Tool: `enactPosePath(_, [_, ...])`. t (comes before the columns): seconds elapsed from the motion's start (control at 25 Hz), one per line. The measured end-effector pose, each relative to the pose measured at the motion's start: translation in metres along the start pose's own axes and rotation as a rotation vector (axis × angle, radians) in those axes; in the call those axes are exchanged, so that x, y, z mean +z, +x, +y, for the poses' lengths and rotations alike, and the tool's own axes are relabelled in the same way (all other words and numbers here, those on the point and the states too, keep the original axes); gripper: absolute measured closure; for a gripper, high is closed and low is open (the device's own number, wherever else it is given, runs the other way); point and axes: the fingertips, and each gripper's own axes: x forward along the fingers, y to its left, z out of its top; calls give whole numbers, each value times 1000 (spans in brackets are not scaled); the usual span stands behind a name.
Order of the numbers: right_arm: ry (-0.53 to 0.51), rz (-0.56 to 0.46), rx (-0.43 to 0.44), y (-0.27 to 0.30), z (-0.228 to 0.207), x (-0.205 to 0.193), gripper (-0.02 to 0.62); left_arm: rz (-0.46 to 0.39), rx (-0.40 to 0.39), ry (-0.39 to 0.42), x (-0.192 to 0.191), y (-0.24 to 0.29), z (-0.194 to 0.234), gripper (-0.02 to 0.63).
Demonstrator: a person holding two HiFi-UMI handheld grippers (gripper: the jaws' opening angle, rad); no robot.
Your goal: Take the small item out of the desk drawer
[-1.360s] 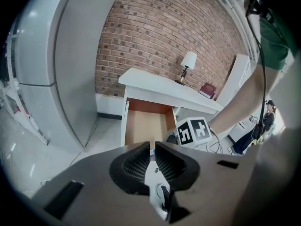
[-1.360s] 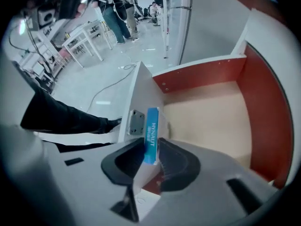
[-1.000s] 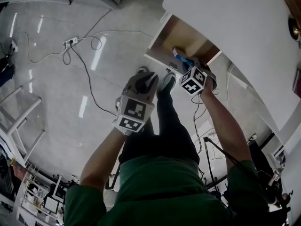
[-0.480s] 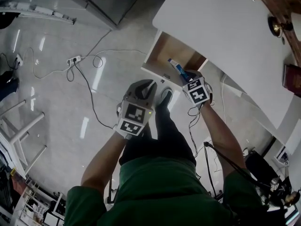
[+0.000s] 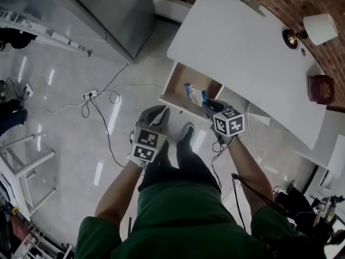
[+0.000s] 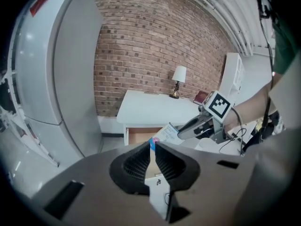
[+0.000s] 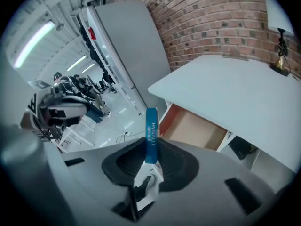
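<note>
The white desk (image 5: 253,53) has its wooden drawer (image 5: 180,85) pulled open. My right gripper (image 5: 207,104) is shut on a small blue-and-white box (image 5: 195,93) and holds it over the drawer's right part. In the right gripper view the box (image 7: 151,131) stands on edge between the pads, in front of the open drawer (image 7: 195,128). My left gripper (image 5: 160,112) hovers in front of the drawer, above the floor. Its jaws are shut with nothing between them (image 6: 153,147). From the left gripper view the box (image 6: 165,133) and the right gripper (image 6: 188,126) show ahead.
A table lamp (image 5: 312,28) and a red book (image 5: 319,88) sit at the desk's far end. A grey cabinet (image 5: 108,9) stands left of the desk. A power strip with cables (image 5: 89,96) lies on the floor. A white rack (image 5: 21,161) is at the left.
The right gripper has lifted the box up from the drawer's front right corner, and the box now shows its white face. The left gripper has stayed in front of the drawer.
</note>
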Motion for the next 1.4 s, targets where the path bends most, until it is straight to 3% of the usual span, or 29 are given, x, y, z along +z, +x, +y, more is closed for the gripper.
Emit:
enactPosePath(0.72, [165, -278, 3, -106, 25, 76, 514, -151, 49, 47, 96, -52, 10, 577])
enactPosePath(1.16, [354, -453, -29, -148, 22, 105, 515, -231, 7, 91, 130, -81, 15, 577])
enactPosePath(1.4, [493, -500, -50, -147, 1, 115, 515, -260, -15, 99, 136, -91, 27, 577])
